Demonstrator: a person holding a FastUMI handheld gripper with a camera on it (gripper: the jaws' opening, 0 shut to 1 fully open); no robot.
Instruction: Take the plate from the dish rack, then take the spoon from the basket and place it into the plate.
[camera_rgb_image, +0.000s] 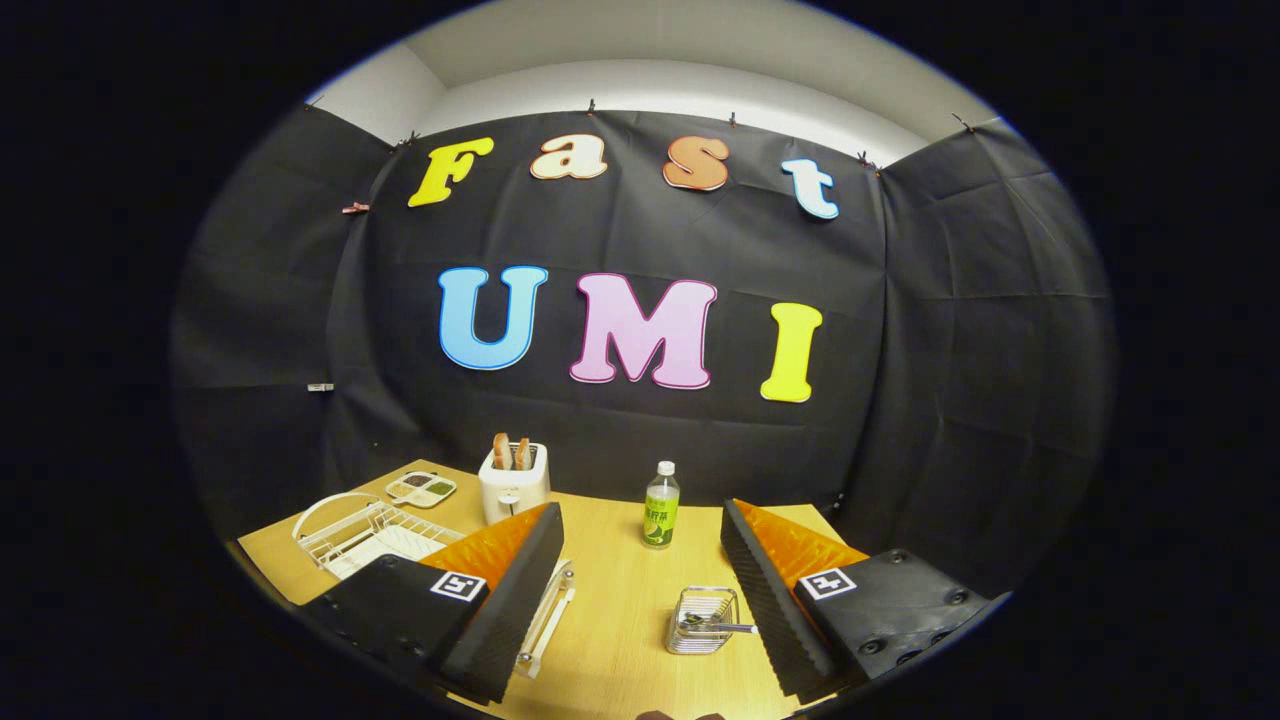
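Spreading under everything is one wooden counter (620, 610), with the toaster (513, 482) as landmark at its far edge against the black cloth wall (700, 420).

One white wire rack (360, 535) sits nearer than the toaster and off to its left; a pale flat shape inside it may be the plate, though that cannot be told for sure.

One claw (640, 600) hovers above the counter, nearer than the toaster, its two fingers (505, 600) spread wide with nothing between them but bare wood. Each finger mount carries one square black-and-white marker.

One white toaster holds two slices of toast upright in its slots.

One green bottle (660, 506) with a white cap stands just right of the toaster; its label is too small to read.

One wire basket (702, 620) sits well nearer than the bottle, just beside the right finger, with one spoon (722, 626) lying in it, handle poking toward that finger.

One small sectioned dish (421, 488) lies just left of the toaster.
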